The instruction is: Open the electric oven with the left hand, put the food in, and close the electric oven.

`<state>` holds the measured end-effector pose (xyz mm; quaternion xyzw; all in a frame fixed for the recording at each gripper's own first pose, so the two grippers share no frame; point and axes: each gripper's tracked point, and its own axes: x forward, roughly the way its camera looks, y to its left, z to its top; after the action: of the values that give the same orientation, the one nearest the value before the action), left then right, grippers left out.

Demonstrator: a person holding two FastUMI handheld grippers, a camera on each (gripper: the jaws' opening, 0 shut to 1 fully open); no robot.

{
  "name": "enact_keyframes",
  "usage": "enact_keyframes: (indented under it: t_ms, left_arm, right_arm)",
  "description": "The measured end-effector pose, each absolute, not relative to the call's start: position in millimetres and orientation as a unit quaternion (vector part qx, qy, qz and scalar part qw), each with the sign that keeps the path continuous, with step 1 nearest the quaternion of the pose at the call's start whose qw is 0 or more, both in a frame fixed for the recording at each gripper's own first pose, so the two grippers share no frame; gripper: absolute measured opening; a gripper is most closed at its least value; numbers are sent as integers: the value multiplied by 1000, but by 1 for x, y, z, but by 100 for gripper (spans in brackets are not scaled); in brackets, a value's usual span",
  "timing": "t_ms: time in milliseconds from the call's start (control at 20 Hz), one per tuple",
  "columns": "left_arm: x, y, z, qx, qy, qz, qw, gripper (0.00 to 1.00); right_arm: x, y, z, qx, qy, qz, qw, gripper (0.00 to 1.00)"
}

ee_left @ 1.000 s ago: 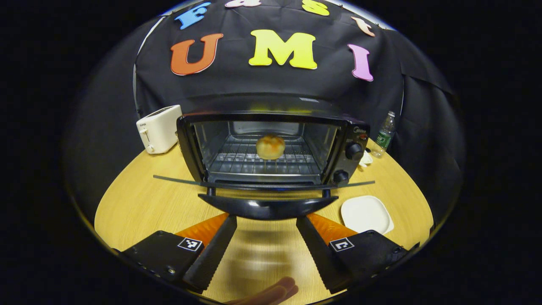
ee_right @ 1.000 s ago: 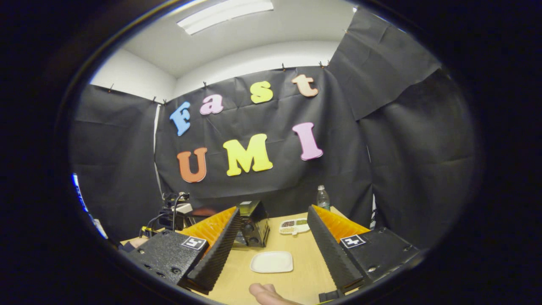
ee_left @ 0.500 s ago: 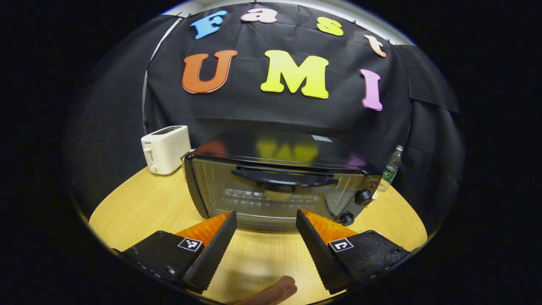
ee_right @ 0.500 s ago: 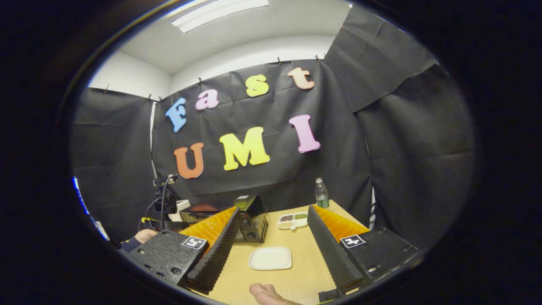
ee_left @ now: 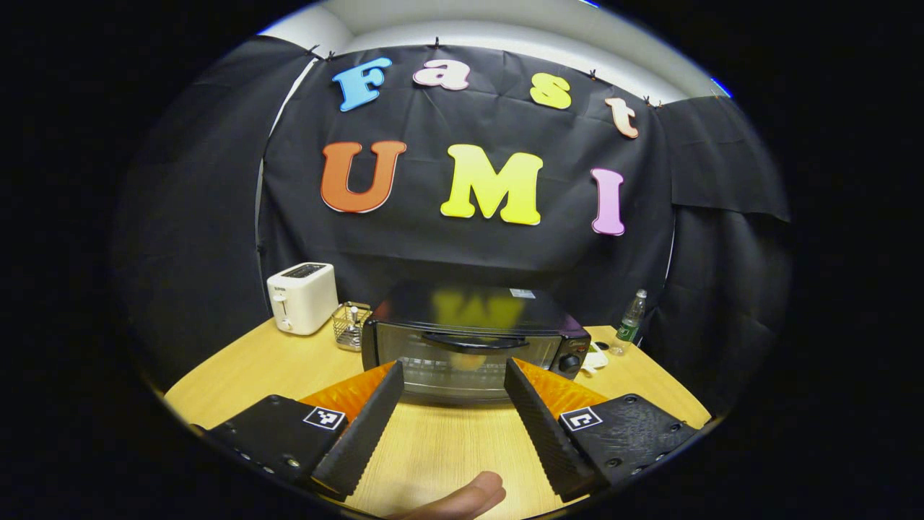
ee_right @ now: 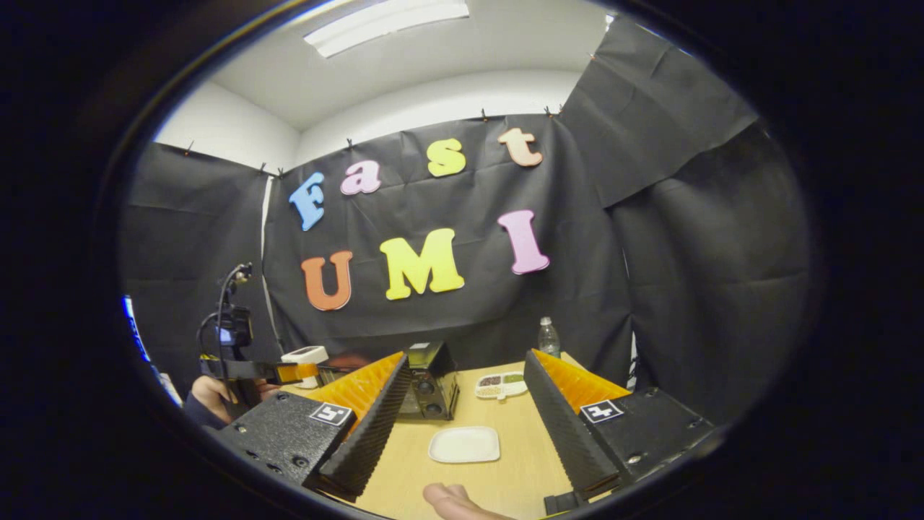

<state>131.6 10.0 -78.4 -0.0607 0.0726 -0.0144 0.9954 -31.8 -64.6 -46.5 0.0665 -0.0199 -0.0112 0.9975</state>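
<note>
Black cloth is backing a wooden tabletop where the electric oven is sitting, door shut. Left gripper is hovering before it, fingers apart, empty. Right gripper is hanging spread above a white plate.

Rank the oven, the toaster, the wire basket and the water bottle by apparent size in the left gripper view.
1. oven
2. toaster
3. wire basket and water bottle: too close to rank; the bottle stands farther back.
</note>
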Motion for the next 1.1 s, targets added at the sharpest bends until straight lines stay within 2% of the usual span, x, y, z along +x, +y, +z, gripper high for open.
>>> enact_keyframes:
  t_ms: [200, 550, 900, 950, 1000, 1100]
  left_arm:
    - [89, 14, -39, -53, 34, -19, 998, 93]
    - [15, 15, -8, -38, -15, -17, 999, 93]
    - [-53, 5, -22, -17, -34, -27, 999, 93]
    - [-62, 9, -29, -14, -33, -19, 999, 96]
    - [-68, 11, -37, -11, -31, -13, 999, 93]
    - [-76, 5, -48, -11, -20, -14, 1000, 93]
  right_arm:
    - [-40, -50, -34, 55, -26, -10, 998, 96]
    - [-56, -22, -19, 31, -36, 6, 999, 96]
    - [-64, -3, -24, 22, -26, 9, 999, 96]
    - [-66, 1, -29, 26, -20, 11, 999, 96]
    - [-69, 8, -34, 29, -14, 18, 999, 96]
    - [-76, 19, -37, 28, -8, 31, 999, 96]
